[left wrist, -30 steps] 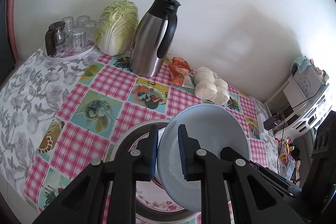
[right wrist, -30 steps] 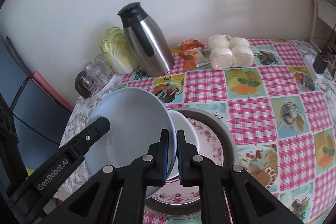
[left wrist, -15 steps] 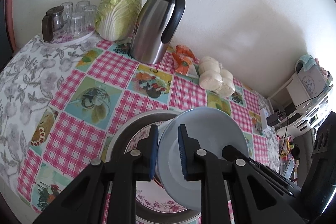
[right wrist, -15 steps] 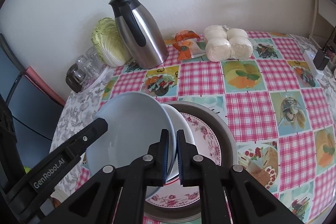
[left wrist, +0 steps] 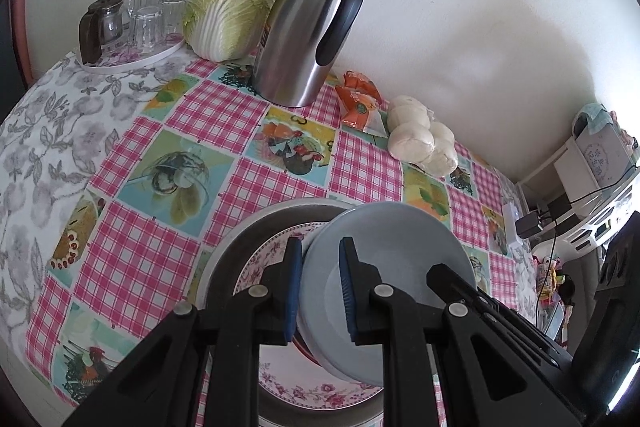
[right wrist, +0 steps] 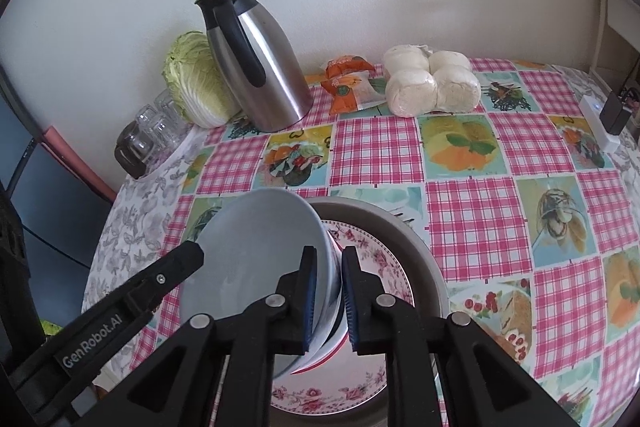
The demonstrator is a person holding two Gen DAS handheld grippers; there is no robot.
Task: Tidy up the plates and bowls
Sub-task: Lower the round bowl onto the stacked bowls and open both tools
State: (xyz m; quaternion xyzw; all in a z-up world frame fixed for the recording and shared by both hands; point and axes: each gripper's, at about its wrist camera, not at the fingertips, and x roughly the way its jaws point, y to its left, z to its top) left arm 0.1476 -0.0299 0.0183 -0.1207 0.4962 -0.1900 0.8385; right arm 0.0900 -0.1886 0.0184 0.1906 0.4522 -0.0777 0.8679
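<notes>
A pale blue bowl point(left wrist: 400, 247) point(right wrist: 256, 247) hangs tilted over a floral plate point(left wrist: 304, 387) point(right wrist: 372, 255) that lies in a round metal basin point(left wrist: 240, 239) point(right wrist: 420, 255). A white bowl point(right wrist: 334, 279) sits just under it on the plate. My left gripper point(left wrist: 320, 247) is shut on one side of the blue bowl's rim. On the opposite side, my right gripper point(right wrist: 328, 255) is opening its jaws. The rim still stands between them, and the right pad is clear of the wall. Each view shows the other gripper's finger at the bowl's far edge.
Along the wall stand a steel thermos jug point(left wrist: 308, 39), a cabbage point(left wrist: 232, 3), a tray of glasses point(left wrist: 132, 23), an orange packet point(left wrist: 356, 99) and a bag of white buns point(left wrist: 420, 143). A power strip point(right wrist: 600, 123) lies at the table's right edge.
Both grippers have sunk with the blue bowl toward the plate and basin. The right gripper's pads, tight on the rim before, now stand slightly apart.
</notes>
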